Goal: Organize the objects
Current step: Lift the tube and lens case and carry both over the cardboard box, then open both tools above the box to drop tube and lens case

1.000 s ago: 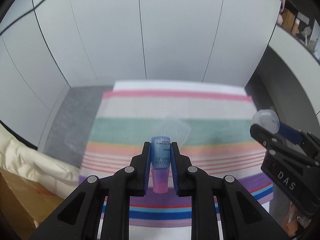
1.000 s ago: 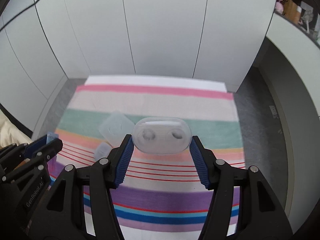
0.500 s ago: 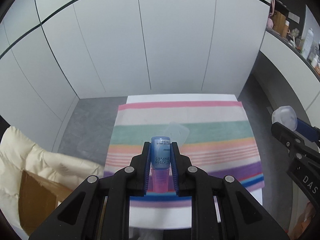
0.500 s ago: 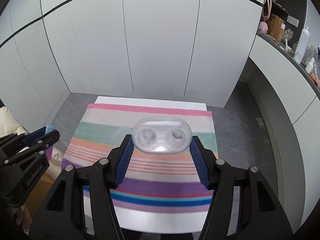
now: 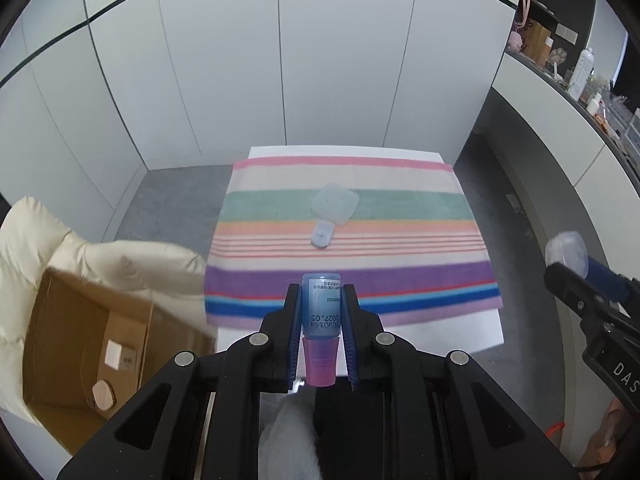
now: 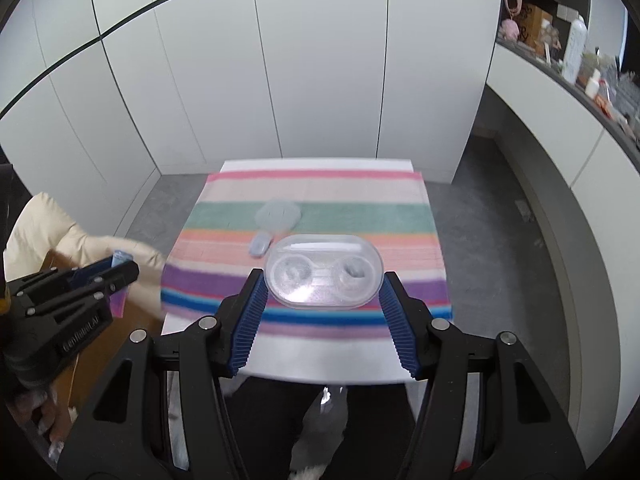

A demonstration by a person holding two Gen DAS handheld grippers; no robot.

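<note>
Left claw [image 5: 320,320] clenched on small blue bottle [image 5: 321,306], pink cap [image 5: 319,362] toward the wrist. Right claw [image 6: 322,298] grasping clear oval case [image 6: 323,270] by its two ends, held level. Both held above near edge of striped towel [image 5: 400,216] on white desk [image 6: 320,364]. Ahead of both claws, flat clear lid [image 5: 335,204] and small pale piece [image 5: 322,234] lying touching on towel.
</note>
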